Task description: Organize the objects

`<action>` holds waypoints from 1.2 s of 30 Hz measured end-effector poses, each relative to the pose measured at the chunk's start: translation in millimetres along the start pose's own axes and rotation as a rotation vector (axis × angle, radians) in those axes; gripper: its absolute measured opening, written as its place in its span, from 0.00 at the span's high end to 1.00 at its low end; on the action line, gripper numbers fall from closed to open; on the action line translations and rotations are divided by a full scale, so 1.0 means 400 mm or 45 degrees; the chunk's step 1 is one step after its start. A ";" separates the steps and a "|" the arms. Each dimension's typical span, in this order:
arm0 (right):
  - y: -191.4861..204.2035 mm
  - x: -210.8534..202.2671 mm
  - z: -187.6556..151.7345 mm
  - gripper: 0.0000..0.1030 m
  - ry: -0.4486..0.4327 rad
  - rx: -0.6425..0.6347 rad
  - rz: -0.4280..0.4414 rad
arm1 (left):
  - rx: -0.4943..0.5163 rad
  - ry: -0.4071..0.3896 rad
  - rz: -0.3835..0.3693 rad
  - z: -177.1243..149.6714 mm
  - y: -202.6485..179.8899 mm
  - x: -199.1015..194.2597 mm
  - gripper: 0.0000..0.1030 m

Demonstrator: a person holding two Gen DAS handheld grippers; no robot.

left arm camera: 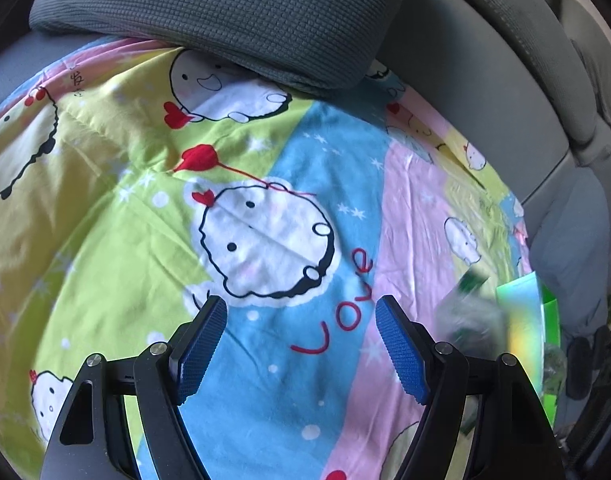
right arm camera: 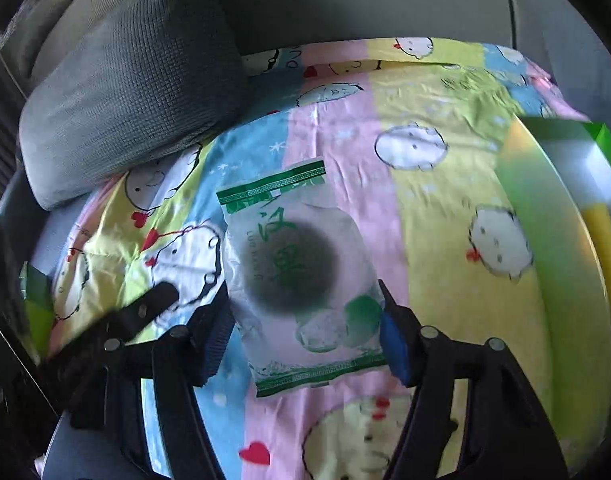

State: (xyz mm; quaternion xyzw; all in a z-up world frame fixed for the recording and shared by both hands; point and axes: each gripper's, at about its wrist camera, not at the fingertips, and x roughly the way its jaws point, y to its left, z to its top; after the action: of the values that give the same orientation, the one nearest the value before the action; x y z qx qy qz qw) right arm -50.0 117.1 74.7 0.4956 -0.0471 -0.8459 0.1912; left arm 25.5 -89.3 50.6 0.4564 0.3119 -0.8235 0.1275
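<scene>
A clear packet (right arm camera: 293, 256) with green printed bands and a dark round fruit inside sits between the blue pads of my right gripper (right arm camera: 303, 304), which is shut on its two sides above the cartoon bedsheet (right arm camera: 445, 208). In the left wrist view the same packet (left arm camera: 469, 308) is a blur at the right edge. My left gripper (left arm camera: 301, 308) stands open over the blue stripe of the sheet (left arm camera: 105, 200), with nothing between its fingers.
A green and yellow box (right arm camera: 553, 220) lies at the right of the sheet, also visible as the box (left arm camera: 525, 320) in the left wrist view. A grey textured pillow (left arm camera: 225, 12) rests at the head of the sheet. Grey upholstery (left arm camera: 485, 80) borders the far side.
</scene>
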 end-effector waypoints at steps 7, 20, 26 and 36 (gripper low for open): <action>-0.051 0.054 -0.007 0.23 0.109 0.063 -0.016 | 0.023 0.052 0.020 -0.014 -0.022 0.026 0.25; -0.123 -0.083 0.031 0.15 -0.131 0.185 0.181 | 0.090 0.094 -0.169 -0.050 -0.103 0.005 0.25; -0.149 -0.090 0.037 0.26 -0.143 0.259 0.308 | 0.178 0.123 -0.261 -0.079 -0.170 0.002 0.25; -0.170 0.008 0.051 0.26 0.034 0.310 0.405 | 0.182 0.213 -0.311 -0.099 -0.183 0.045 0.25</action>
State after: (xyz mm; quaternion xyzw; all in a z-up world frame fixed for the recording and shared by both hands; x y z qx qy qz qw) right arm -87.7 176.3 64.3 0.5127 -0.2242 -0.7864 0.2617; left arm 6.1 -6.3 49.4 0.4900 0.3152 -0.8121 -0.0329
